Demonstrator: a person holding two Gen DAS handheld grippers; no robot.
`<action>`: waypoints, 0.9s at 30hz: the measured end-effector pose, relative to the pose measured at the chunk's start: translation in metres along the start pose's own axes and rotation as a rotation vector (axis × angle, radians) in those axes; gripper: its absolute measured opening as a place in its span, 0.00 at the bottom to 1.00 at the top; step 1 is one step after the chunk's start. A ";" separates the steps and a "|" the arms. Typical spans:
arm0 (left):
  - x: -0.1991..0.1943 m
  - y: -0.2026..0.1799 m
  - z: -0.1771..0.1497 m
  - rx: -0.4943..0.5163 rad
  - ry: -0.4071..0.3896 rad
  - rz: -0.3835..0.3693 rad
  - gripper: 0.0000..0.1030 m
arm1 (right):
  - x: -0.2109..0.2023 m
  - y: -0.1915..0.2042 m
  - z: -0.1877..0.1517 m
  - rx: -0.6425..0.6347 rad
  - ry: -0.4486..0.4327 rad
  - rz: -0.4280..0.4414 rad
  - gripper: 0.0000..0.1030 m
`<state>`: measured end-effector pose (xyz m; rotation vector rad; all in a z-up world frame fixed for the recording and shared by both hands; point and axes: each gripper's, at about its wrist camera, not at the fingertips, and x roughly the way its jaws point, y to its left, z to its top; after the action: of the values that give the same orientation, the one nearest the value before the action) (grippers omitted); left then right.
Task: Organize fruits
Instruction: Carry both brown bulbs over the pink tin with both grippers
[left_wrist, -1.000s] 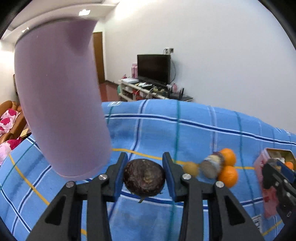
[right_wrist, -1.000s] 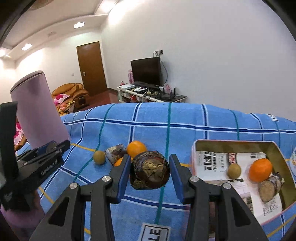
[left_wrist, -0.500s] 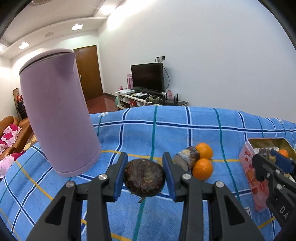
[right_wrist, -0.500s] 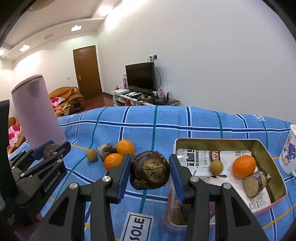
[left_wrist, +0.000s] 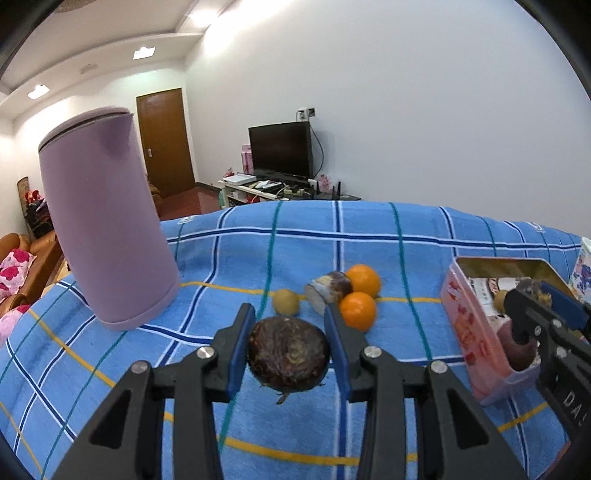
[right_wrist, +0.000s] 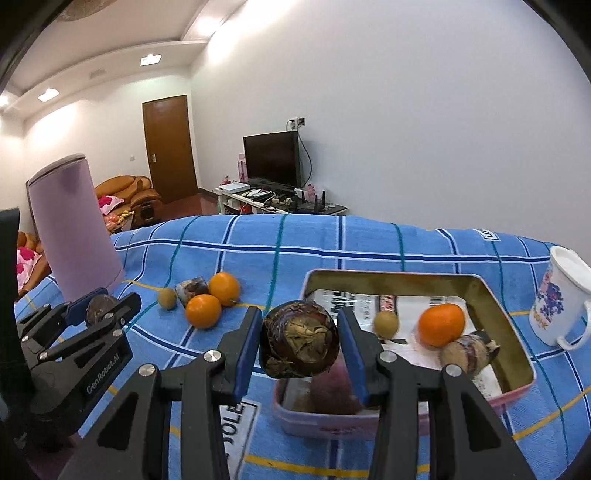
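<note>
My left gripper (left_wrist: 290, 354) is shut on a dark brown round fruit (left_wrist: 288, 353), held above the blue checked cloth. My right gripper (right_wrist: 300, 345) is shut on a dark mottled round fruit (right_wrist: 300, 345), above the near left corner of the pink tin box (right_wrist: 511, 339). The tin holds an orange (right_wrist: 441, 325), a small tan fruit (right_wrist: 386, 324) and a brown cut piece (right_wrist: 467, 352). On the cloth to the left lie two oranges (right_wrist: 203, 311), a brown cut piece (right_wrist: 191, 288) and a small tan fruit (right_wrist: 167, 298). The left gripper also shows in the right wrist view (right_wrist: 99, 310).
A tall purple kettle (left_wrist: 107, 229) stands on the cloth at the left. A white mug with a blue print (right_wrist: 559, 299) stands right of the tin. The tin also shows in the left wrist view (left_wrist: 476, 325). A TV stand and sofa are beyond the table.
Both grippers have moved right with their fruits. The right gripper now hangs over the tin's near left corner. The purple kettle has slid further left in both views.
</note>
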<state>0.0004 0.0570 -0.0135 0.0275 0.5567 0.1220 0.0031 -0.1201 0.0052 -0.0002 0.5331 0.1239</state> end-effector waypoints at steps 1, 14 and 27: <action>-0.002 -0.003 -0.001 0.003 0.000 -0.002 0.40 | -0.002 -0.003 0.000 0.001 -0.004 -0.004 0.43; -0.012 -0.033 0.002 0.017 -0.006 -0.053 0.40 | -0.012 -0.043 0.003 0.026 -0.029 -0.044 0.43; -0.013 -0.074 0.015 0.063 -0.019 -0.122 0.40 | -0.012 -0.105 0.013 0.049 -0.053 -0.155 0.43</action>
<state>0.0058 -0.0184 0.0018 0.0556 0.5419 -0.0147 0.0113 -0.2250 0.0192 0.0097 0.4811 -0.0404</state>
